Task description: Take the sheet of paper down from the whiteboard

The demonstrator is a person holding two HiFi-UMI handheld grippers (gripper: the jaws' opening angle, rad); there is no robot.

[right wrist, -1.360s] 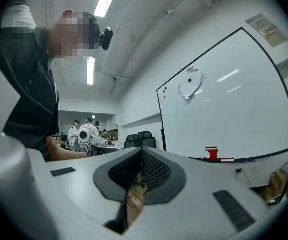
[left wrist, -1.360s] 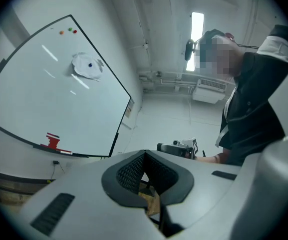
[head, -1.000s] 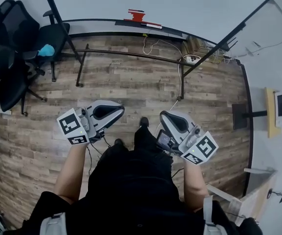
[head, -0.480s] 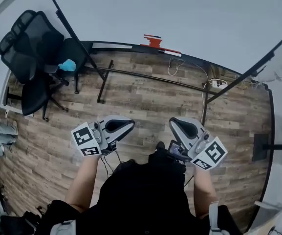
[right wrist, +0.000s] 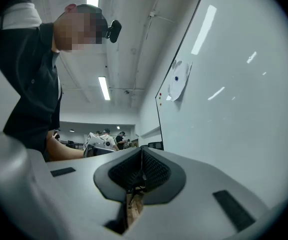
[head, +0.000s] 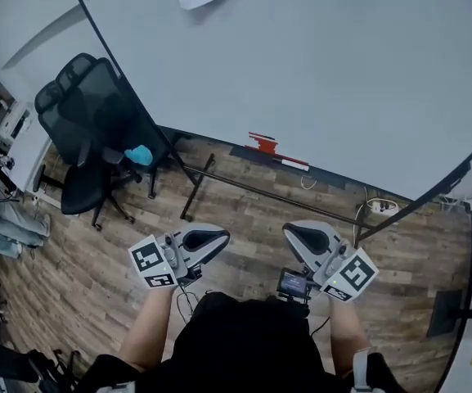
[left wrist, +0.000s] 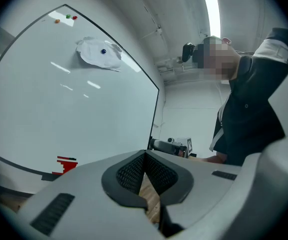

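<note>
A big whiteboard (head: 325, 64) on a black frame fills the view ahead, over a wood-plank floor (head: 244, 199). A black office chair (head: 96, 129) stands to its left. The left gripper (head: 219, 237) and right gripper (head: 291, 232) hang low, each with its jaws pressed together, empty. The sheet of paper (left wrist: 100, 54) is high on the board under a blue magnet (left wrist: 103, 51), well apart from them. A red thing (head: 262, 143) lies on the tray.

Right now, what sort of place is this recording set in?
Probably an office or lab workspace: a large whiteboard on a stand, with a sheet of paper on it, black office chairs and a wood-look floor.
</note>
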